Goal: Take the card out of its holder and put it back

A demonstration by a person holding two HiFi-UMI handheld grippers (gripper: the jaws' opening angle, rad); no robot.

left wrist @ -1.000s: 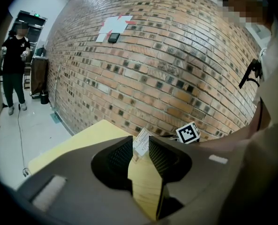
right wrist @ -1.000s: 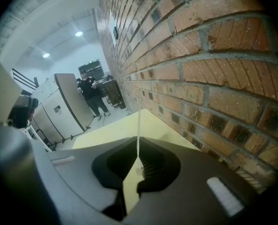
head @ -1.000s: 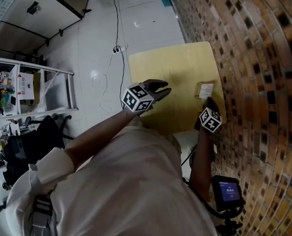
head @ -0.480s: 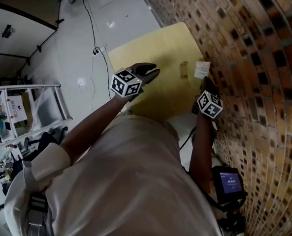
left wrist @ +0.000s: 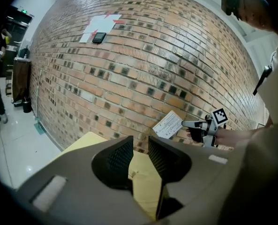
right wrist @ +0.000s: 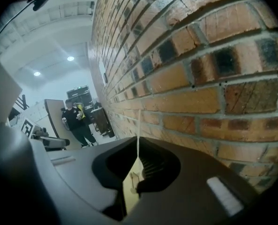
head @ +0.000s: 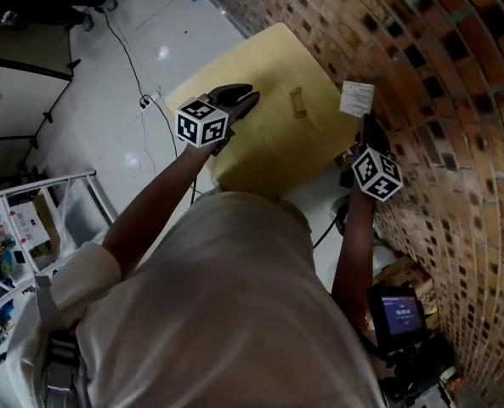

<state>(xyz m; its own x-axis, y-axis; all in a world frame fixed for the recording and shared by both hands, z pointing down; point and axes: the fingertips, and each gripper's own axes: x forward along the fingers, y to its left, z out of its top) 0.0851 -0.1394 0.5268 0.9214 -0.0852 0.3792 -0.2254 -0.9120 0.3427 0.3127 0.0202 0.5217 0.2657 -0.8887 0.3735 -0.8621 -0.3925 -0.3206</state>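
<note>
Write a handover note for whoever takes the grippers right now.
The right gripper is shut on the card and holds it in the air beside the brick wall.
The left gripper is open and empty, above the table.
The holder lies on the table, away from the card.
Done: card taken out.
Left: bring the card down and slide it back into the holder.

Pale yellow square wooden tabletop [head: 264, 147], one item on it.
Small translucent card holder [head: 297, 102] sits on the far half, near the edge that runs along the red-brown brick wall [head: 455, 75]. Can't tell if it's upright or flat. Tabletop stands over a glossy white tiled floor [head: 179, 28].
</note>
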